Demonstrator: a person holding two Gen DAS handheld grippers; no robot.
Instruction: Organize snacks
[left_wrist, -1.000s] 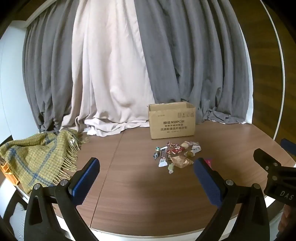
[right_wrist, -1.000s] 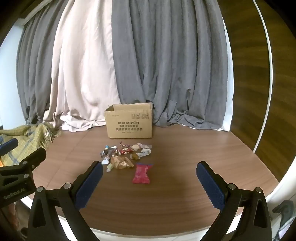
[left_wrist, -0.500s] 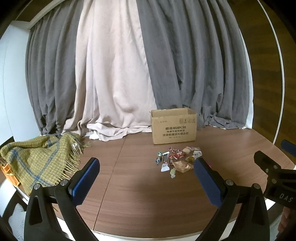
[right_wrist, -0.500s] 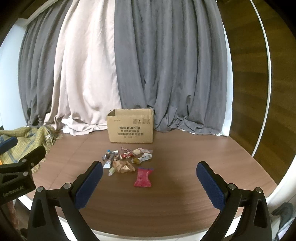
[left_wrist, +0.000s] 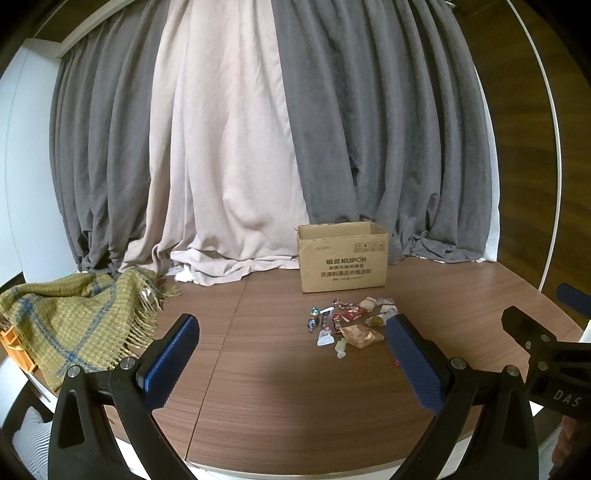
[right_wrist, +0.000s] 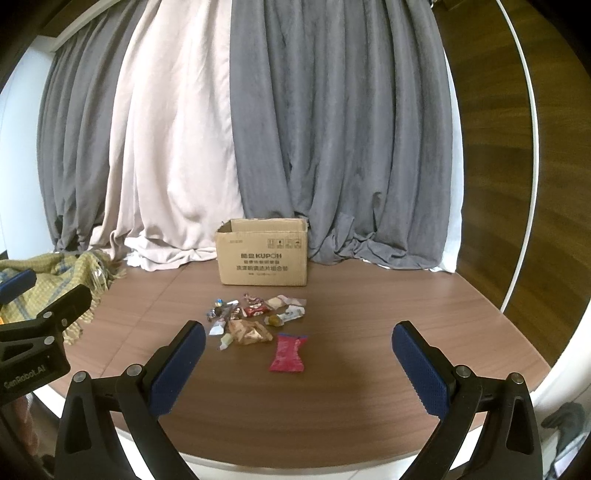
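Tilted upward since a second ago, snack pile (right_wrist: 255, 321) now lower in view. Spread wide, holding nothing: left gripper (left_wrist: 291, 363), right gripper (right_wrist: 297, 363). Heaped before cardboard box (right_wrist: 263, 257) on table (right_wrist: 369, 369); pink packet (right_wrist: 287, 352) nearest, possibly candy.

Both views are lit by soft, fairly dim daylight, apparently filtered through the pale curtain (left_wrist: 225, 155), so that only faint shadows are cast on the table (right_wrist: 351, 398), while straight lines are strongly bowed and the corners blackened by the fisheye lens, and small wrappers are rendered slightly soft.
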